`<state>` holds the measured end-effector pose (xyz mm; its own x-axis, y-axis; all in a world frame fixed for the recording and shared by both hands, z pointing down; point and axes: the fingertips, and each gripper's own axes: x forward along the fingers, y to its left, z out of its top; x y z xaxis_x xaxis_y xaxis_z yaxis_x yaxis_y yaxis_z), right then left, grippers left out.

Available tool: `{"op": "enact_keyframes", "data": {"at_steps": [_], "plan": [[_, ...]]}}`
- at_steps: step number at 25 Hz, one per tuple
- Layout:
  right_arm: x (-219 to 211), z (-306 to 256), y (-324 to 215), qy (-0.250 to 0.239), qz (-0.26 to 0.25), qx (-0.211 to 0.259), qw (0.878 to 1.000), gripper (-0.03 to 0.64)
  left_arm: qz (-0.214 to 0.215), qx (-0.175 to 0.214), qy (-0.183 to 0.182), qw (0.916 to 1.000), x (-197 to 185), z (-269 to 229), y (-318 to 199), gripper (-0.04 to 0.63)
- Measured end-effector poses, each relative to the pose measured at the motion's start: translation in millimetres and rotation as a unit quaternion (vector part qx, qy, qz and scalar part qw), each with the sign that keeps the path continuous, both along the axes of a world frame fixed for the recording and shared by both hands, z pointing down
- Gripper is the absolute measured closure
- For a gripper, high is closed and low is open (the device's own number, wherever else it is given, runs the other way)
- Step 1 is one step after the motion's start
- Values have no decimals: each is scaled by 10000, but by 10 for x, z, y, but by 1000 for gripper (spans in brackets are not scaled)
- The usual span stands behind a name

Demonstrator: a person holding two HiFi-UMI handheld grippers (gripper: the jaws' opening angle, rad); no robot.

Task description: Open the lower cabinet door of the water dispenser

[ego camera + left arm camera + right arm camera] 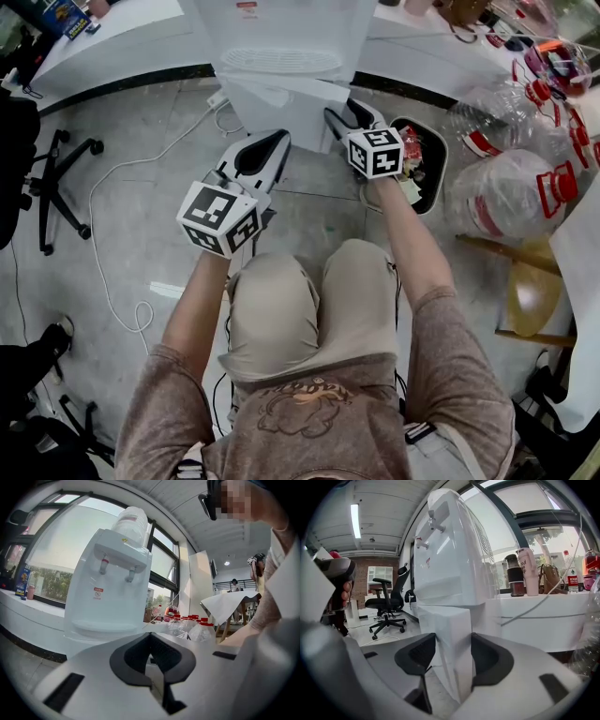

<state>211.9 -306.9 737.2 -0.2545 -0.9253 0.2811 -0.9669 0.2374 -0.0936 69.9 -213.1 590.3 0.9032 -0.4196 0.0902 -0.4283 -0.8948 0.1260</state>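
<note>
Centre-left of the head view, the left gripper (278, 141) is closed and empty, just beside the lower cabinet door (281, 105) — swung out below the water dispenser (281, 37) at top centre. Right of it, the right gripper (332, 116) clamps the door's edge.

Person: mottled brown short-sleeve T-shirt (309, 427) with a darker graphic print on the chest, beige trousers (272, 309). Left gripper (281, 138) and right gripper (356, 114): white moulded shells, black inner jaw liners, dark rectangular slots in the shells. Each carries a white cube with black square markers: left cube (220, 217), right cube (376, 152).
</note>
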Motion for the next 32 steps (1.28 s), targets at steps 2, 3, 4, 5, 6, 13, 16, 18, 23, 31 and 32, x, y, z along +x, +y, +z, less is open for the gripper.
{"op": "enact_keyframes", "data": {"at_steps": [2, 3, 4, 5, 6, 13, 16, 18, 23, 31, 32], "plan": [[-28, 5, 46, 7, -15, 0, 10000, 390, -30, -19, 14, 10000, -19, -7, 38, 581], [-43, 4, 70, 2, -15, 1, 10000, 393, -48, -35, 24, 10000, -29, -9, 56, 583], [-58, 3, 93, -3, -15, 2, 10000, 395, -66, -48, 36, 10000, -39, -12, 76, 581], [-74, 3, 118, -6, -19, 2, 10000, 403, -83, -55, 47, 9999, -48, -13, 97, 582], [-90, 4, 142, -5, -30, 1, 10000, 407, -96, -57, 59, 9999, -54, -13, 117, 583], [-210, 16, 306, 44, -238, -47, 9997, 437, -150, -116, 85, 9998, -79, 50, 242, 583], [-295, 19, 379, 59, -340, -65, 9994, 442, -243, -174, 154, 9994, -107, 68, 257, 583], [-347, 17, 430, 91, -402, -86, 9991, 442, -290, -199, 205, 9992, -115, 65, 273, 583], [-452, 22, 557, 157, -658, -116, 9976, 442, -327, -182, 194, 9991, -107, 57, 352, 581], [-657, 9, 715, 182, -1010, -144, 9946, 448, -445, -168, 163, 9987, -184, 12, 421, 583], [-688, 8, 738, 178, -1062, -144, 9941, 449, -454, -167, 164, 9987, -192, 6, 429, 583]]}}
